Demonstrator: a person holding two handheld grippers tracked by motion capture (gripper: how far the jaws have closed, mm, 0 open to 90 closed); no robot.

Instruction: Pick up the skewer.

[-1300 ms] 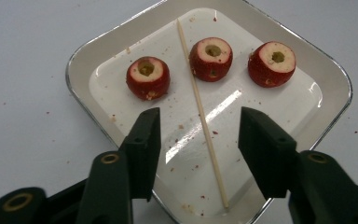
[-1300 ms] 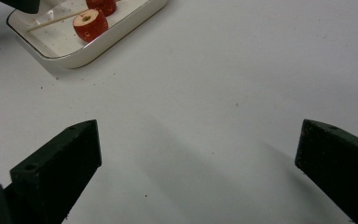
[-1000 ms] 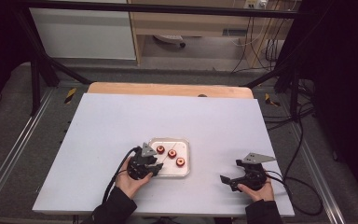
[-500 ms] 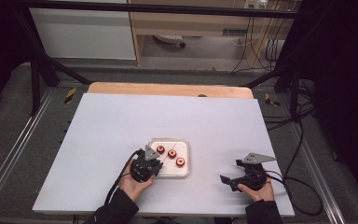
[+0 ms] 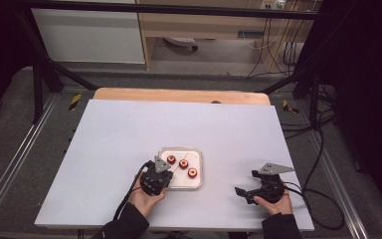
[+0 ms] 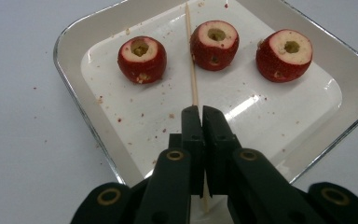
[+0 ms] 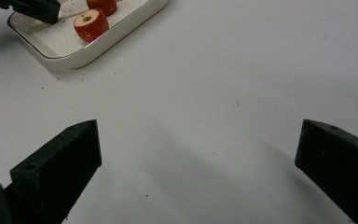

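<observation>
left gripper (image 6: 201,112) jaws just closed tight together, right gripper (image 7: 198,154) sits low with jaws spread wide

1. Table (image 5: 129,134): pale grey-white top with a wooden strip along its far edge.
2. Tray (image 5: 197,182): white, shallow, rounded corners; rests flat on the table, directly under the left gripper (image 5: 163,172), well apart from the right gripper (image 5: 243,191), on its left.

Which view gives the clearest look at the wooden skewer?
The left gripper view: the skewer runs up from the closed fingers of the left gripper, between two cored red fruits on the tray. The high view shows it as a faint line; the right gripper view catches a short bit.
</observation>
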